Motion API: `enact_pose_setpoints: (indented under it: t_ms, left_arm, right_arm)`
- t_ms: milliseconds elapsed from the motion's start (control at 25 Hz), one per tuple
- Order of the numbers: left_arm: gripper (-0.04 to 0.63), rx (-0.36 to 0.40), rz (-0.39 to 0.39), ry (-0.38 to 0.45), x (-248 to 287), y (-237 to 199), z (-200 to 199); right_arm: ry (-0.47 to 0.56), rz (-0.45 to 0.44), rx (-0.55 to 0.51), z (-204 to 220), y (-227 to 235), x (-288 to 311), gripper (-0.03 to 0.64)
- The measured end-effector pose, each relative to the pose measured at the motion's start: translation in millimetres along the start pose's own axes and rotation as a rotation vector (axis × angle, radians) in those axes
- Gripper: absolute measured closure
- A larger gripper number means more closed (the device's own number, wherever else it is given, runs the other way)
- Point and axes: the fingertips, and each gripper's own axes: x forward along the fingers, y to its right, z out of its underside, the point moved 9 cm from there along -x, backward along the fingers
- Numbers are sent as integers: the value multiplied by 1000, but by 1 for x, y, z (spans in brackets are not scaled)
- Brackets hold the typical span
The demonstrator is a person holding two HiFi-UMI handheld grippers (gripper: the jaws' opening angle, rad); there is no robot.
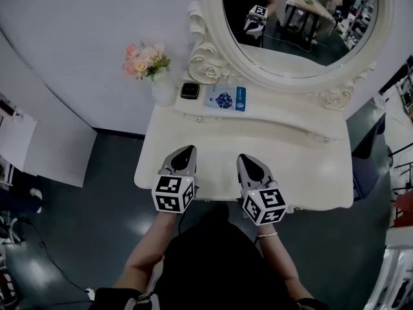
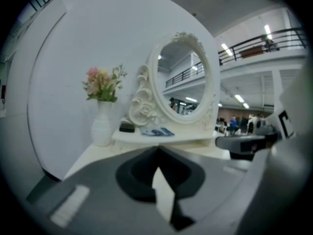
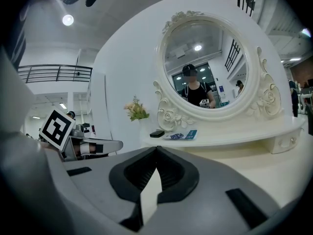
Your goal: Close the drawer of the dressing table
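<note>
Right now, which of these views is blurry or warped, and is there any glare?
Left gripper view: soft all over, the vase and mirror smeared. Right gripper view: sharper, fisheye-curved with dark corners. Head view: crisp, bright reflections on the dark floor.

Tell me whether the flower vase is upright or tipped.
Upright. The vase stands on its base on the dressing table, its flowers rising straight above it.

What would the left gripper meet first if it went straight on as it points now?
Probably the dressing table's raised shelf, near the blue card; the left gripper may graze the tabletop sooner.
</note>
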Motion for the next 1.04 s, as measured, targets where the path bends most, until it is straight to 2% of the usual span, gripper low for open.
enact_pose_setpoints:
  t_ms: [1040]
  left_arm:
    - [589, -44, 27, 19, 6, -16, 1]
  right_arm:
    - [1, -7, -10, -4, -1, 9, 614]
